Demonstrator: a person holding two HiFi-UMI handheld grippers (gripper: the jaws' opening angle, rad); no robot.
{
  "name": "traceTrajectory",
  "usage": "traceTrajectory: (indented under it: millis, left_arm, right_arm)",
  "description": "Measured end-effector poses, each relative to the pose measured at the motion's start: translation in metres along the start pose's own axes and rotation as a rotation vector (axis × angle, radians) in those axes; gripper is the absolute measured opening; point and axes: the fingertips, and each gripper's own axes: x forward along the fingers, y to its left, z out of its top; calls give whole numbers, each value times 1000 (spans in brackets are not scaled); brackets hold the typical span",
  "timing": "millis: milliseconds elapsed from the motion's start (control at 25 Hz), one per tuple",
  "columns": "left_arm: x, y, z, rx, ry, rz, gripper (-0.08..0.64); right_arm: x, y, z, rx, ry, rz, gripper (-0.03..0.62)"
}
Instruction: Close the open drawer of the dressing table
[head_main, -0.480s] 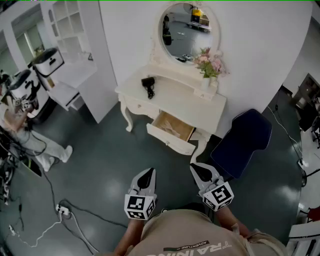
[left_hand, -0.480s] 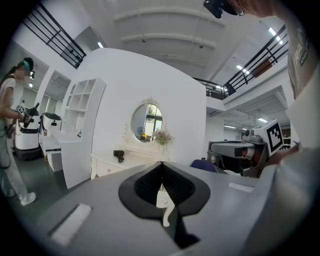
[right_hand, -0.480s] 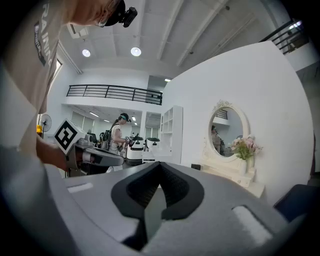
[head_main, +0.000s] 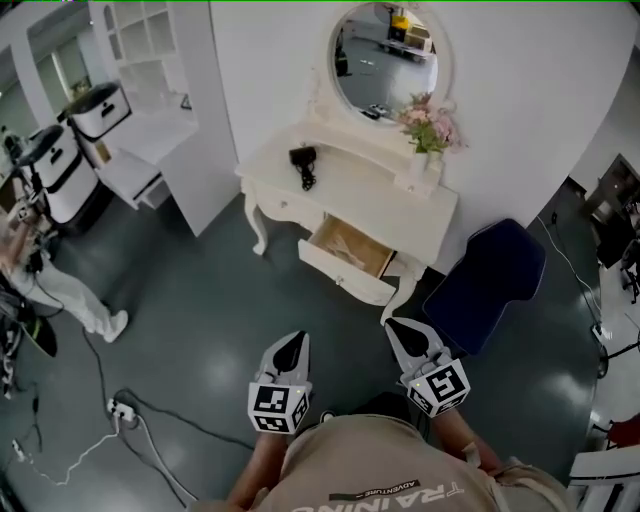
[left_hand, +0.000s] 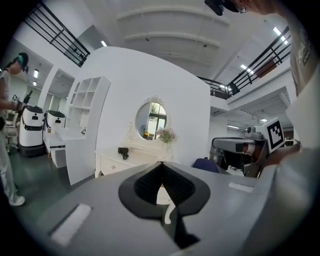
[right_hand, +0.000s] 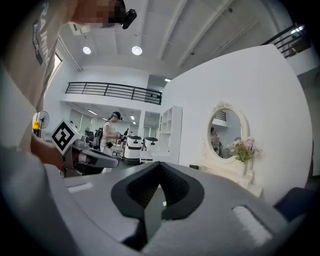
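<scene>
The white dressing table (head_main: 345, 185) stands against the far wall, its middle drawer (head_main: 347, 257) pulled out and open, with a wooden bottom showing. My left gripper (head_main: 293, 347) and right gripper (head_main: 401, 332) hang side by side over the dark floor, well short of the drawer front. Both are shut with nothing between their jaws. The left gripper view has the shut left gripper (left_hand: 161, 166) pointing at the table (left_hand: 131, 155) some way ahead. In the right gripper view, the right gripper (right_hand: 159, 165) is shut, and the table (right_hand: 227, 170) lies to its right.
A dark blue chair (head_main: 487, 283) stands right of the table. On the tabletop are a black hair dryer (head_main: 303, 162) and a flower vase (head_main: 430, 135) below an oval mirror (head_main: 385, 60). White shelving (head_main: 160, 90), a person (head_main: 62, 290) and floor cables (head_main: 118, 408) lie left.
The head view has shifted slightly, so the table sits a bit further right. The person at the left has stepped further left. Both grippers have barely moved and stay shut.
</scene>
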Motion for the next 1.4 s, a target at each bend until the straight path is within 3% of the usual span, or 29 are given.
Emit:
traceTrajectory:
  millis: [280, 760, 1160, 1400]
  left_arm:
    - [6, 7, -5, -13, 8, 2, 15]
    - [37, 41, -31, -71, 128, 63, 15]
    - [139, 83, 16, 12, 147, 29, 15]
    - [180, 96, 38, 33, 151, 40, 15]
  right_arm:
    - [-6, -8, -14, 22, 56, -22, 2]
    - [47, -20, -52, 91, 125, 72, 2]
    - [137, -104, -57, 167, 86, 49, 2]
    - [170, -143, -51, 161, 72, 49, 2]
